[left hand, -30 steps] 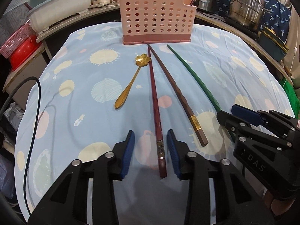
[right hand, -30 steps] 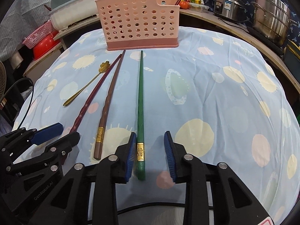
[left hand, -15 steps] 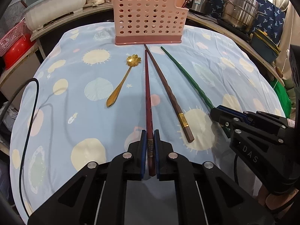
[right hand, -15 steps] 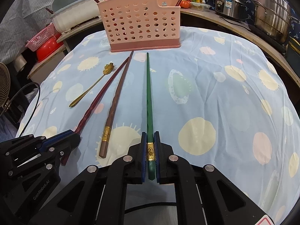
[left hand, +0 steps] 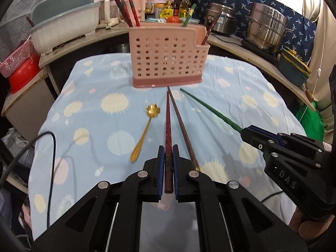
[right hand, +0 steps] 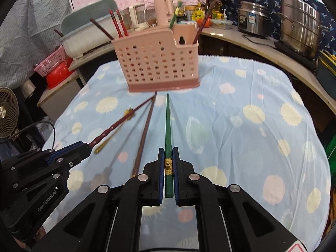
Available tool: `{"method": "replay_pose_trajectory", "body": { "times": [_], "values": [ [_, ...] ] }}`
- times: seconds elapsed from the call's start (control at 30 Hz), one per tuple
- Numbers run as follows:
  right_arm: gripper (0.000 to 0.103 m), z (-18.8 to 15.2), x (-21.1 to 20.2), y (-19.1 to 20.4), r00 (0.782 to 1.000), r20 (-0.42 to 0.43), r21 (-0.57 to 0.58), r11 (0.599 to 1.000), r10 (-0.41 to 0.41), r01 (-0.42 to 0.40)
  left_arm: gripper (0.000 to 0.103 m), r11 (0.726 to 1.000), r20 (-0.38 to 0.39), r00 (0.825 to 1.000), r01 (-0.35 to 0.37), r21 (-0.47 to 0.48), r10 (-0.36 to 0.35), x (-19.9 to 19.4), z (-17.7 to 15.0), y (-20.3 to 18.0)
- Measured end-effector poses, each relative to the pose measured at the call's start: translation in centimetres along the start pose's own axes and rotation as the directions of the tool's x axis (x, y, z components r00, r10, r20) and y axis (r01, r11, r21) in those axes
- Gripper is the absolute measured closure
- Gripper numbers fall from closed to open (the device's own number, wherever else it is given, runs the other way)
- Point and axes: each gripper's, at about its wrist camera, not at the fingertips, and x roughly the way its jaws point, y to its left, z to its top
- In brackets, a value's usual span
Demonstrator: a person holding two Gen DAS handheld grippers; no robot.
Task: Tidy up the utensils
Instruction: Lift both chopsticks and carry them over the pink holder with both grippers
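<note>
My left gripper [left hand: 168,149] is shut on the thick end of a dark red chopstick [left hand: 168,126], which hangs lifted over the cloth and points toward the pink perforated utensil holder [left hand: 166,63]. My right gripper [right hand: 168,150] is shut on a green chopstick [right hand: 167,126] by its gold band, also raised and aimed at the holder [right hand: 157,63]. A brown chopstick [left hand: 182,130] and a gold flower-headed spoon [left hand: 145,132] lie flat on the cloth between the two. Several chopsticks stand in the holder.
A blue cloth with pale dots [left hand: 94,126] covers the round table. A black cable [left hand: 52,157] crosses its left edge. Behind the holder a counter carries a basin [left hand: 65,29], bottles and steel pots [left hand: 266,29]. A fan [right hand: 8,115] stands at the left.
Both grippers closed on their chopsticks, the left on the red one and the right on the green one, then rose, lifting both off the cloth. The spoon and the brown chopstick stayed in place.
</note>
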Motion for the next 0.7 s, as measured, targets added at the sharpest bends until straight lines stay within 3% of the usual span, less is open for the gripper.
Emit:
{"method": "replay_pose_trajectory", "body": {
  "times": [0.27,0.7],
  "values": [
    [0.096,4.9,-2.7,-0.3,0.995,0.102,0.004,1.0,0.01,-0.01,0.096,1.0,0.11,0.994,0.002,0.007,-0.002,-2.9,5.1,0.3],
    [0.096,13.1,-6.3,0.0,0.968,0.249,-0.027,0.999,0.025,-0.019,0.096,0.999,0.26,0.965,0.004,0.048,-0.016,-6.8,14.0,0.0]
  ]
}}
